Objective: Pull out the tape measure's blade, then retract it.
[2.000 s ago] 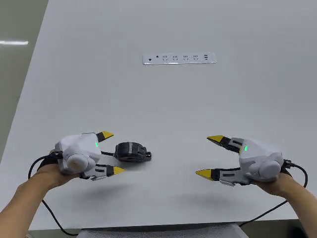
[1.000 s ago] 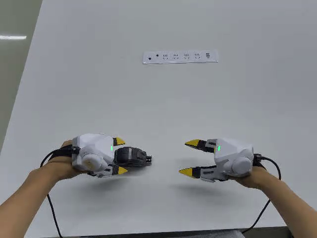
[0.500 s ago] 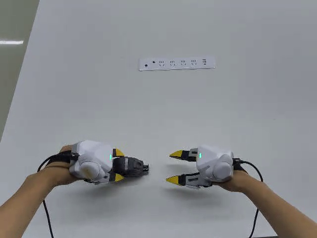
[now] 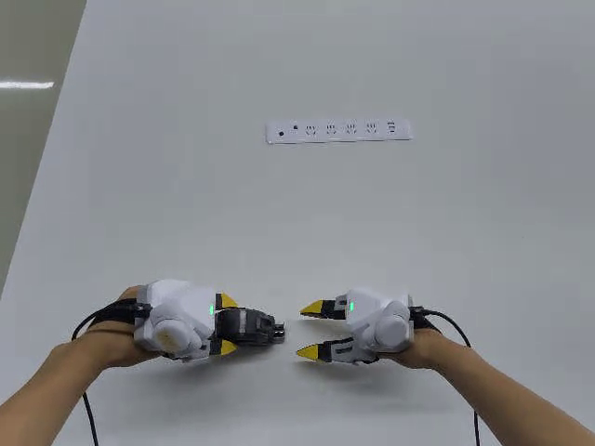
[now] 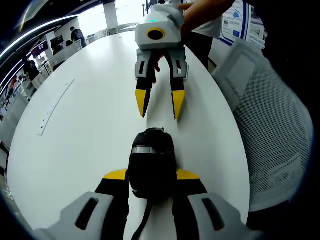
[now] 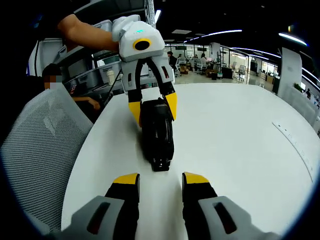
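Two tools are facing each other tip to tip down at 6 o'clock in the head view, close to the near edge of the white worktop (image 4: 279, 214). Up at 12 o'clock a white power strip (image 4: 337, 130) is lying flat on the far side, well apart from the action and getting in nobody's way. In the left gripper view a grey mesh chair (image 5: 270, 125) is sitting just off the worktop's edge at 3 o'clock. Between the two sets of yellow tips a short stretch of bare worktop is showing.

Now the tape measure (image 4: 249, 327). Its black case is lying with the long axis running 9 to 3 in the head view. The nose is pointing to 3 o'clock, straight at the right tool (image 4: 310, 330). It is looking as though it is resting on the worktop surface.

The left tool (image 4: 227, 324) is clamping it, one yellow tip pressing on each flank of the case toward its rear. That is leaving the nose sticking out beyond the tips.

The right tool is hanging with its jaws spread and gripping nothing. Its tips are just beside the nose but apart from it. In the right gripper view the nose is sitting at 12 o'clock from the gap between those jaws.
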The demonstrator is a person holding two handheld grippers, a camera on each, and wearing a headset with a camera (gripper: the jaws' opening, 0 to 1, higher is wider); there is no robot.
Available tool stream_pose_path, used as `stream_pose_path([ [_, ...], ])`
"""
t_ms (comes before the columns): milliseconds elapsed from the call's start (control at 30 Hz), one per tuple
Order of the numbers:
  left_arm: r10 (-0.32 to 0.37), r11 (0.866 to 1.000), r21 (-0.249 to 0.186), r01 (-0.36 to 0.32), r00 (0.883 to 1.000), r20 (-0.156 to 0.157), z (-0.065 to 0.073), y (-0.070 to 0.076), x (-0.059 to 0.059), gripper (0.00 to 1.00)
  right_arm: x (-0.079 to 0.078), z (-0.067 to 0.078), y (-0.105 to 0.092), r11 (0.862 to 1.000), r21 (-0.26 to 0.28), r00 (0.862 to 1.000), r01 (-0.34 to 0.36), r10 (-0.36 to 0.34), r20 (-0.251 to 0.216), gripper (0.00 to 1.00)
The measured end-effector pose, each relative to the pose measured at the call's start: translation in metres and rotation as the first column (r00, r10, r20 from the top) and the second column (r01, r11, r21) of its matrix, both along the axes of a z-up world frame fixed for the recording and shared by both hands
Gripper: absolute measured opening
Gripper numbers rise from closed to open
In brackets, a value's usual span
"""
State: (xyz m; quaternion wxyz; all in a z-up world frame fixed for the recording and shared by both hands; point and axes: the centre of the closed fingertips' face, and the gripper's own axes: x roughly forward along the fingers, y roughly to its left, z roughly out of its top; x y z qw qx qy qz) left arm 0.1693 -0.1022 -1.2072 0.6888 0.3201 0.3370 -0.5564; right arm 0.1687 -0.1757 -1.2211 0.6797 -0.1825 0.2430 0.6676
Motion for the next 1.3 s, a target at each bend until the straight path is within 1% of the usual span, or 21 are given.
stream_pose_path([
  [400,0.004,1.0,-0.017,-0.004,1.0,0.008,0.001,-0.001,-0.001,0.29,0.003,-0.012,0.015,1.0,0.0,1.0,-0.017,0.017,-0.023,0.25],
  [700,0.022,0.999,-0.038,-0.022,1.0,0.007,0.001,0.0,0.0,0.29,0.002,-0.014,0.022,0.999,-0.002,0.999,-0.048,0.048,-0.022,0.22],
  [800,0.028,0.999,-0.043,-0.028,1.0,0.005,0.002,0.001,0.0,0.29,-0.001,-0.017,0.023,0.997,-0.013,0.997,-0.071,0.07,-0.016,0.2],
  [867,0.026,0.999,-0.045,-0.026,1.0,0.005,0.002,0.001,0.0,0.29,0.0,-0.017,0.024,0.997,-0.012,0.997,-0.078,0.078,-0.006,0.19],
  [1067,0.04,0.997,-0.059,-0.04,0.999,-0.002,0.002,0.003,0.001,0.29,-0.001,-0.016,0.028,0.995,-0.007,0.995,-0.102,0.102,-0.001,0.16],
  [1300,0.049,0.996,-0.072,-0.049,0.999,0.001,0.002,0.005,0.001,0.29,-0.002,-0.016,0.034,0.993,0.001,0.993,-0.117,0.117,0.001,0.16],
])
